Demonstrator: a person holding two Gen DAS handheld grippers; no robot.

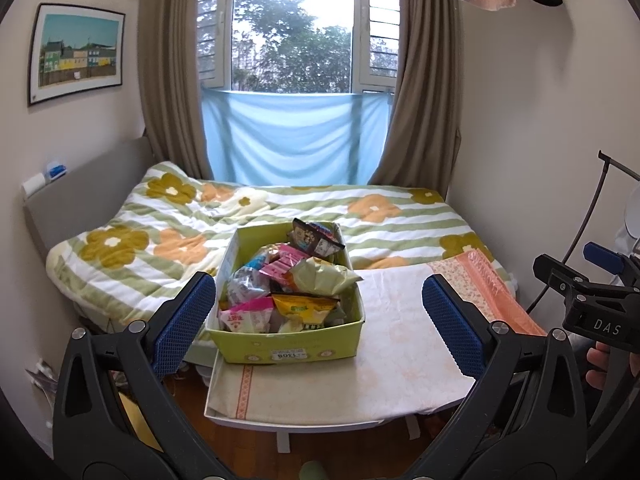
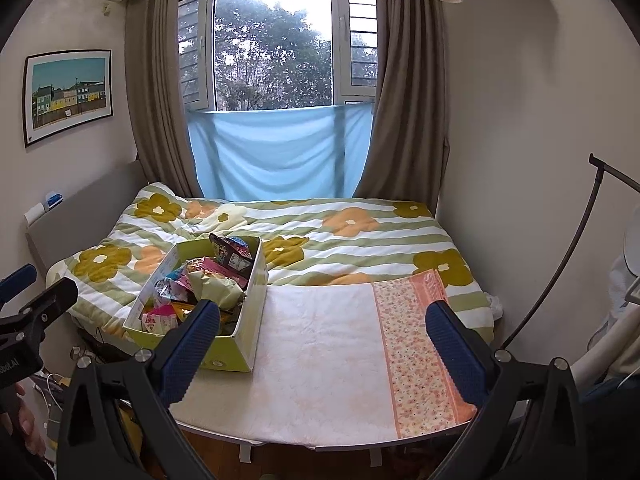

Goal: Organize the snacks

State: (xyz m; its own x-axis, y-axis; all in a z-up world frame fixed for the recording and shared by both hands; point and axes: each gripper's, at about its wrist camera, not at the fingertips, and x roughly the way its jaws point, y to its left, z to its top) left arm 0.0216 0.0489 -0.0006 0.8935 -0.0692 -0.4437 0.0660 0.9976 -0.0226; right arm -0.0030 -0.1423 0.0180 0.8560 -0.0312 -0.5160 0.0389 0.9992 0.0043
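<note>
A yellow-green box (image 1: 294,350) full of mixed snack packets (image 1: 280,288) stands on the left part of a small cloth-covered table (image 1: 400,360). It also shows in the right wrist view (image 2: 228,356) at the table's left end. My left gripper (image 1: 316,320) is open and empty, held in front of the box, above the table's near edge. My right gripper (image 2: 324,344) is open and empty, over the bare middle of the table (image 2: 320,360), to the right of the box. The right gripper also shows at the right edge of the left wrist view (image 1: 592,300).
A bed with a flowered quilt (image 1: 280,208) lies just behind the table, under a window with curtains. A thin black lamp stand (image 2: 560,272) curves up at the right. Wooden floor shows below the table's near edge.
</note>
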